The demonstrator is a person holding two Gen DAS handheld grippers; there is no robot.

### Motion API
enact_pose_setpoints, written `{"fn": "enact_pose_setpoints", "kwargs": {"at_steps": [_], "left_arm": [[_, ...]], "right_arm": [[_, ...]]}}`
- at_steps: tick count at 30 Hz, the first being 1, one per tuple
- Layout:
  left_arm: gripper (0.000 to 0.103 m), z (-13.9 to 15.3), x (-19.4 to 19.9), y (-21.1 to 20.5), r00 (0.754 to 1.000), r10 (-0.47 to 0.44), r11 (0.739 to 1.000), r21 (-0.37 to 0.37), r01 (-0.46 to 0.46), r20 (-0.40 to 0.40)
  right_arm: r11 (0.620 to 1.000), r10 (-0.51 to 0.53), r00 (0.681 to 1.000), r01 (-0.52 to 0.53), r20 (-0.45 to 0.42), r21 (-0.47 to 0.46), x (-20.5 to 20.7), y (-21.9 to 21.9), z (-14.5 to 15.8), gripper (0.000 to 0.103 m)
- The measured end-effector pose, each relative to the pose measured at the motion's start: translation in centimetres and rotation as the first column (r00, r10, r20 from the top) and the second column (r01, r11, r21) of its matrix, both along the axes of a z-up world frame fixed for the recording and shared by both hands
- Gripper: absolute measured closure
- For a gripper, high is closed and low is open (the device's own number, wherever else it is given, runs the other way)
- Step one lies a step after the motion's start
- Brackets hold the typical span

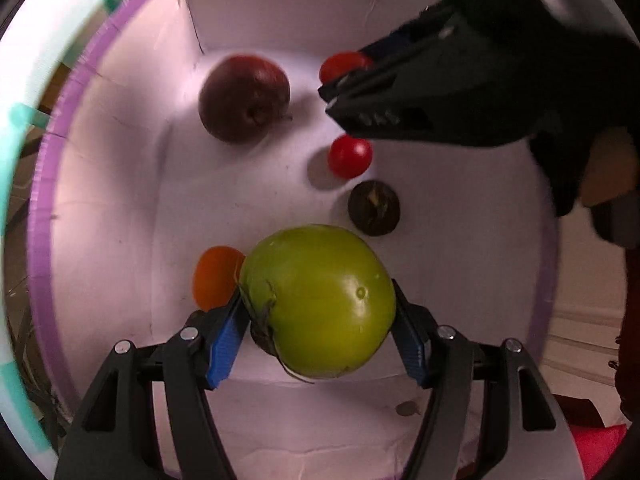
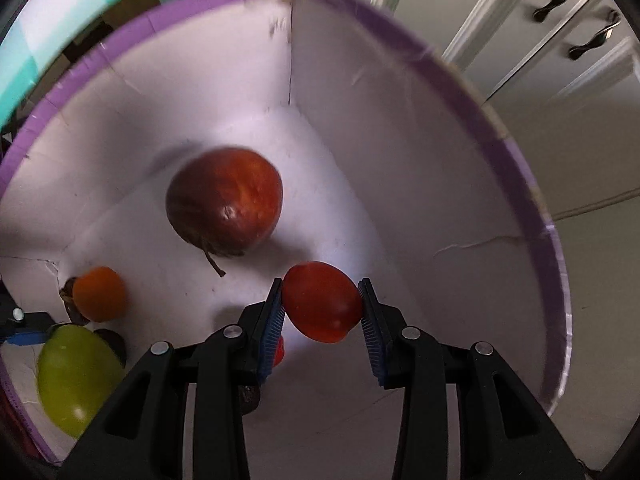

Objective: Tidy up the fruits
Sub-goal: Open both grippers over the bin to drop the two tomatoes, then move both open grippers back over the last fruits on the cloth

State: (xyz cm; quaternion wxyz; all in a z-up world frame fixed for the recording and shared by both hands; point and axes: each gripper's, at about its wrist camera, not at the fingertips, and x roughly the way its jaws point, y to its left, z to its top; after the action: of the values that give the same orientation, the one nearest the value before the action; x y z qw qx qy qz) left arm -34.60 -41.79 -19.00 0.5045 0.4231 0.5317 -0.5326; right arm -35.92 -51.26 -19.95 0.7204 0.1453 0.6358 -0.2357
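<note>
Fruit is being sorted into a purple-rimmed box (image 1: 42, 240): the left gripper (image 1: 318, 312) is clamped across the sides of a green tomato (image 1: 320, 300) above the box floor, and the right gripper (image 2: 322, 308) is clamped on a small red tomato (image 2: 322, 302) near the dark red apple (image 2: 224, 204). Both tomatoes look smooth, light and easily bruised, so grip at the widest girth with light pressure and release low.

The box (image 1: 120, 200) is white inside with a purple rim. In it lie a dark red apple (image 1: 244, 98), a bright red cherry tomato (image 1: 349, 157), an orange one (image 1: 214, 276) and a dark brown fruit (image 1: 373, 208). The green fruit (image 1: 320, 300) sits between blue pads (image 1: 226, 340) on black fingers. Another red tomato (image 2: 322, 302) sits between ribbed blue pads (image 2: 272, 328).
</note>
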Motion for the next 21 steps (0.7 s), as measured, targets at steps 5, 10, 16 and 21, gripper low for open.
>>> {"fn": "enact_pose_setpoints", "kwargs": {"at_steps": [5, 10, 16, 21], "left_arm": [[0.037, -1.8, -0.7, 0.0, 0.999, -0.041, 0.998, 0.042, 0.040, 0.001], [0.037, -2.6, -1.9, 0.5, 0.996, -0.085, 0.994, 0.064, 0.084, 0.019], [0.037, -2.7, -0.8, 1.0, 0.999, -0.050, 0.996, 0.073, 0.050, 0.001], [0.031, -0.7, -0.6, 0.7, 0.998, -0.049, 0.999, -0.017, 0.049, -0.038]], "right_arm": [[1.000, 0.010, 0.999, -0.010, -0.044, -0.002, 0.7, 0.1, -0.9, 0.065], [1.000, 0.011, 0.998, -0.012, -0.064, -0.010, 1.0, 0.5, -1.3, 0.065], [1.000, -0.030, 0.999, 0.030, -0.038, -0.007, 0.7, 0.5, -0.9, 0.041], [0.994, -0.111, 0.993, 0.111, 0.030, -0.001, -0.5, -0.1, 0.8, 0.035]]}}
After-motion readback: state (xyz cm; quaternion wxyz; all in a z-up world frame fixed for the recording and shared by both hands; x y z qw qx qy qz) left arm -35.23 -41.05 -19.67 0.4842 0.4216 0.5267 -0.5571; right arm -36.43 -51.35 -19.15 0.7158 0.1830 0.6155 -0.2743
